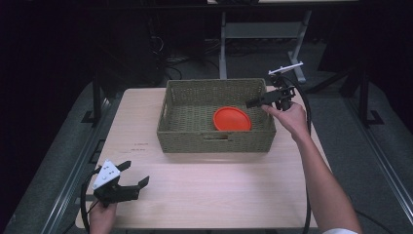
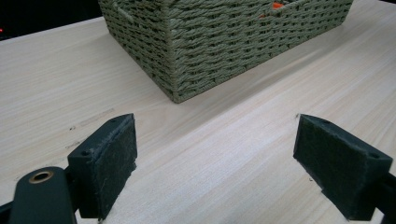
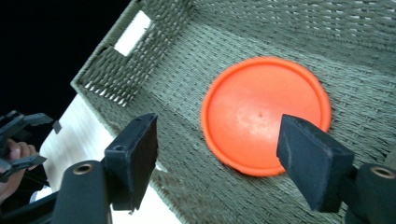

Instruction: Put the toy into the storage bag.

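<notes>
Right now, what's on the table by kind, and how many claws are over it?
Round orange plastic disc: 1, lying in the basket
Olive-green woven rectangular basket: 1
Black two-jaw claws: 2, left claw and right claw, both open
Total: 4

Black two-jaw left claw (image 1: 130, 175), grey three-cornered plate, trailing black cable, white sleeve edge (image 1: 340, 231)

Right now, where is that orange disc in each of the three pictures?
High view: the orange disc lies flat on the basket's floor, right of its middle.
Left gripper view: a sliver of the disc peeks over the basket rim at the top edge.
Right gripper view: the disc lies right of centre, beyond the open jaws.
Shared landmark: the woven green basket.
</notes>
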Available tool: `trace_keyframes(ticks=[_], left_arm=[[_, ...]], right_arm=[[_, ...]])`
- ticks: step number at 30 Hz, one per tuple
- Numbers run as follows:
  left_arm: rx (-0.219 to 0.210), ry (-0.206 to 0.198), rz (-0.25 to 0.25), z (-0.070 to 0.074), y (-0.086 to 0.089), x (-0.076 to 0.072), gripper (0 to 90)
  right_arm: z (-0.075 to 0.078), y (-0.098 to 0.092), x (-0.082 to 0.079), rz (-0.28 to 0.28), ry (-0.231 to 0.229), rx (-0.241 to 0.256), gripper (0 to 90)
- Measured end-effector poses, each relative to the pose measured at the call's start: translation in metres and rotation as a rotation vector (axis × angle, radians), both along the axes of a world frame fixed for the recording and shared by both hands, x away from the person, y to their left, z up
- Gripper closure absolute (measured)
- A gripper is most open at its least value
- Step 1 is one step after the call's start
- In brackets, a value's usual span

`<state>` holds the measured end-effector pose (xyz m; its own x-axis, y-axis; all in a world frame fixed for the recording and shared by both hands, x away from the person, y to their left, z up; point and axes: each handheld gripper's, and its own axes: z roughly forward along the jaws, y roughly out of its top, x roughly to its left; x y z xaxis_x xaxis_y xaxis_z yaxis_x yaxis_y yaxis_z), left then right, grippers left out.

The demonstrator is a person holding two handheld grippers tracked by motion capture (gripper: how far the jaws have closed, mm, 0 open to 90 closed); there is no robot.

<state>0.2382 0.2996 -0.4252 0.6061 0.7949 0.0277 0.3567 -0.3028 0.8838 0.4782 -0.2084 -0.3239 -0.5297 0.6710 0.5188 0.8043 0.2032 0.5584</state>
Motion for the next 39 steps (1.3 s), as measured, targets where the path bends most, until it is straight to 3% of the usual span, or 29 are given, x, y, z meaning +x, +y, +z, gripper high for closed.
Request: trace_keyframes(ticks=[8, 22, 39], left_arm=[[0.006, 0.001, 0.000, 0.000, 0.000, 0.000, 12.9], [0.006, 0.003, -0.002, 0.000, -0.002, 0.000, 12.8], [0.011, 0.006, -0.008, 0.000, -0.003, 0.000, 12.9]], right_arm=[[0.000, -0.007, -0.012, 0.021, -0.015, 0.035, 22.4], [0.001, -0.015, -0.030, 0.037, -0.022, 0.040, 19.2], [-0.001, -0.039, -0.066, 0.037, -0.054, 0.059, 14.9]])
